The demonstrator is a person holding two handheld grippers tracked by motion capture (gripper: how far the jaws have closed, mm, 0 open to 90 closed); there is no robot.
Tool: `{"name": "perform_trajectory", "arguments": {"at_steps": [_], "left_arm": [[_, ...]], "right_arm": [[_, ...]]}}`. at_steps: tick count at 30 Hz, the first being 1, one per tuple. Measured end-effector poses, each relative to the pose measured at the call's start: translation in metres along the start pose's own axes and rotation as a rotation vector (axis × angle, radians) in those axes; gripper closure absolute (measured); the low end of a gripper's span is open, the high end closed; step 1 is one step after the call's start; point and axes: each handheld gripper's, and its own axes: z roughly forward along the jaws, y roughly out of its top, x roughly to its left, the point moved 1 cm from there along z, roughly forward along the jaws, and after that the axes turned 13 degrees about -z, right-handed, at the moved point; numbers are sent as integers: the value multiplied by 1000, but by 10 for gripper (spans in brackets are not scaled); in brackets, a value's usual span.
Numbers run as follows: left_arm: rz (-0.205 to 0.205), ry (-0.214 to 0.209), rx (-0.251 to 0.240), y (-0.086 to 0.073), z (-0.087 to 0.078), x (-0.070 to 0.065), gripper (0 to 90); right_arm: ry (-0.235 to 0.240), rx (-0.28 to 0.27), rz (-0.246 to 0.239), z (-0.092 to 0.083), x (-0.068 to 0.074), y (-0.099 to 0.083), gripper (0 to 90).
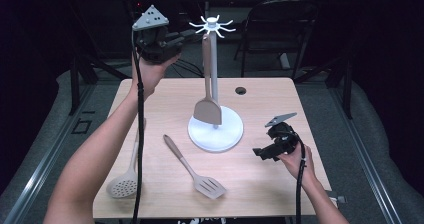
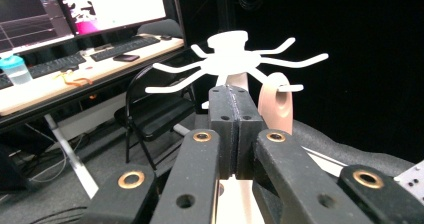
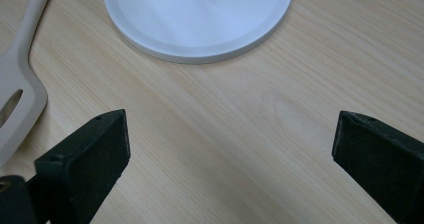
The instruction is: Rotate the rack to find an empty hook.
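1. A pale wooden table (image 1: 280, 99) stands in a dark room, with a black folding chair (image 1: 280, 24) behind it and a grey floor around.
2. In the left gripper view, a desk (image 2: 45, 86) with monitors (image 2: 75, 4) and keyboards lies off to the side.
3. A white rack (image 1: 215, 126) with a round base and hooked top stands mid-table; a solid spatula (image 1: 207, 106) hangs from one hook, its blade just above the base.
4. On the table lie a slotted spatula (image 1: 197, 171) in front of the rack and a skimmer (image 1: 122, 184) near the left edge, well apart.
5. The left gripper (image 2: 231, 96) is raised beside the rack's hooks, jaws closed together on nothing, the hung handle loop just beyond.
6. The right gripper (image 1: 260, 154) rests low beside the base, jaws wide apart and empty.
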Motion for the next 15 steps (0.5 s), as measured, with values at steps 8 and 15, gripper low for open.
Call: {"name": "perform_trajectory", "arguments": {"at_steps": [8,15], "left_arm": [[-3,8,3,3,3,3,900],[-7,5,1,3,1,4,900]], "right_arm": [[0,0,0,0,0,0,15],[3,-1,2,0,0,0,19]]}}
